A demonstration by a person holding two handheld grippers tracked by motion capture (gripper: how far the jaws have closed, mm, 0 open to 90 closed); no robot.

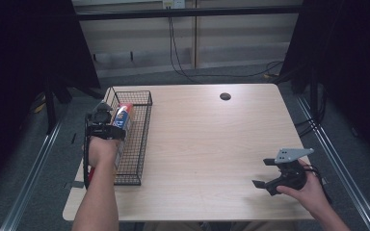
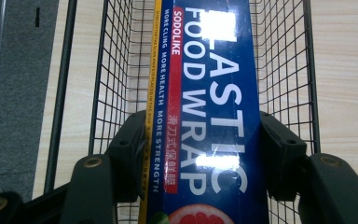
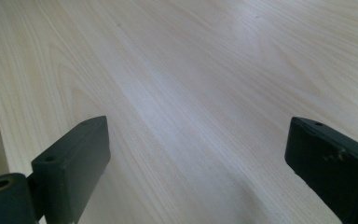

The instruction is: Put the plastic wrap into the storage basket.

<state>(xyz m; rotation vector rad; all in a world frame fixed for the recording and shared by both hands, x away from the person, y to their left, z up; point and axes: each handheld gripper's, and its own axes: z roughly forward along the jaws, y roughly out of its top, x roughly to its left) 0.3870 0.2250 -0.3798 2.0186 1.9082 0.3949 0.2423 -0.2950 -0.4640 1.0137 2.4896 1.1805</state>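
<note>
Pinching the long blue plastic-wrap box (image 2: pixel 205 116) inside the black wire basket (image 1: pixel 142 144) at nine o'clock on the bench (image 1: pixel 207 144), the left gripper (image 1: pixel 107 126) might snag it on the wires; the right gripper (image 1: pixel 274 175) waits spread wide.

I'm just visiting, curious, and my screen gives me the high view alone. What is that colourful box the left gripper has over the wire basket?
Observer: The box reads "PLASTIC FOOD WRAP", brand Sodolike.
Operator: Is it really gripped?
Observer: Yes, the left gripper has a jaw pressed against each long side of it, above the wire basket.
Operator: And the other hand's tool?
Observer: The right gripper has its jaws wide apart over bare table.
</note>
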